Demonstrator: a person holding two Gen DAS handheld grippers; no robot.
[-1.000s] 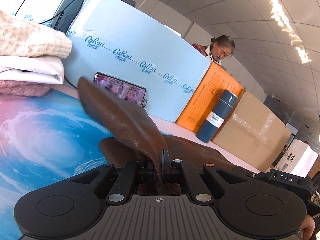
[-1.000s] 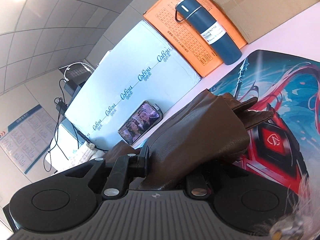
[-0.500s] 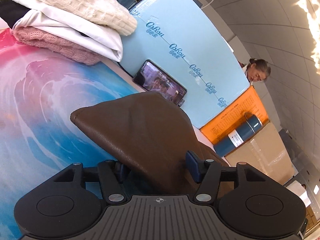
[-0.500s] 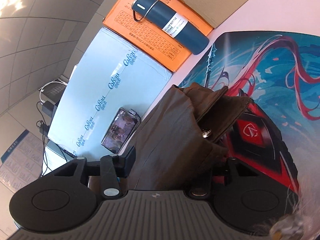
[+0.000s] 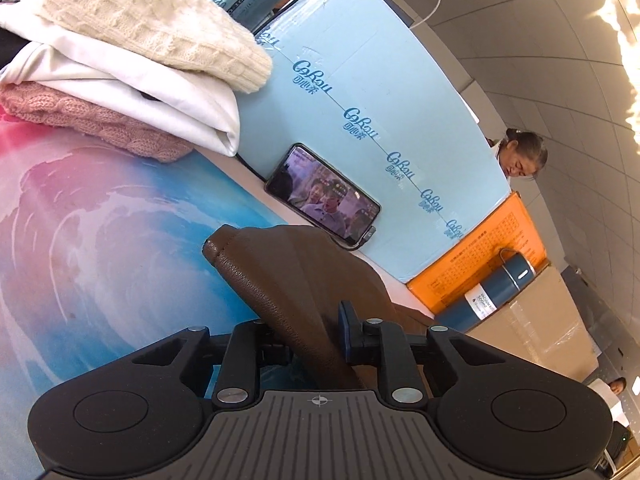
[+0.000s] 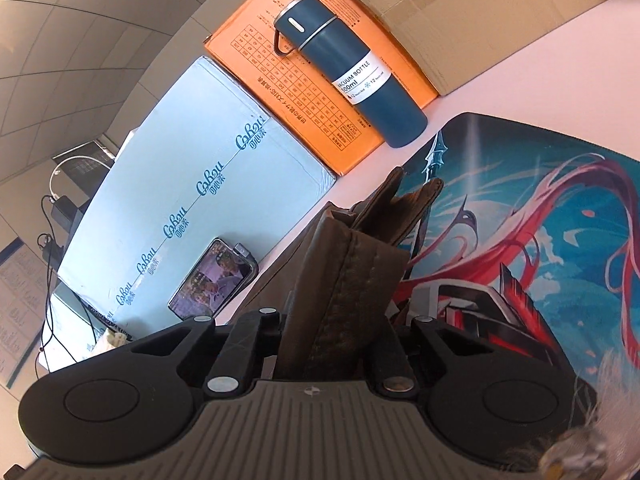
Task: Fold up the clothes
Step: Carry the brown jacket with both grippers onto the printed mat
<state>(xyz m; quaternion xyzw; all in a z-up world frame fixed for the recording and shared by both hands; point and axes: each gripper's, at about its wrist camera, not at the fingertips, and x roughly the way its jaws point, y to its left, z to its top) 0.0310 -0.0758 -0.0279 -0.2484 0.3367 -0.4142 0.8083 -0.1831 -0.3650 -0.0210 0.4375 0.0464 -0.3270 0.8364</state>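
Printed desk mat [image 5: 100, 240] covered our worktop; the brown leather garment [image 5: 296, 280] lay mid-mat, and we'd just clamped both left gripper [image 5: 316, 344] and right gripper [image 6: 340, 344] onto its folds.

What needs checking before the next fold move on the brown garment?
1. Left gripper grip: ok. Its jaws have just been closing, and a fold of the brown leather garment sits between them.
2. Right gripper grip: ok, shut on a thick stitched edge of the garment.
3. Garment flat on the mat: not ok, it is lifted and bunched.
4. Phone clear: ok, bare table lies between it and the garment.
5. Vacuum bottle clear: ok, but it is close to the garment's far end.
6. Garment below the grippers: cannot tell, hidden.
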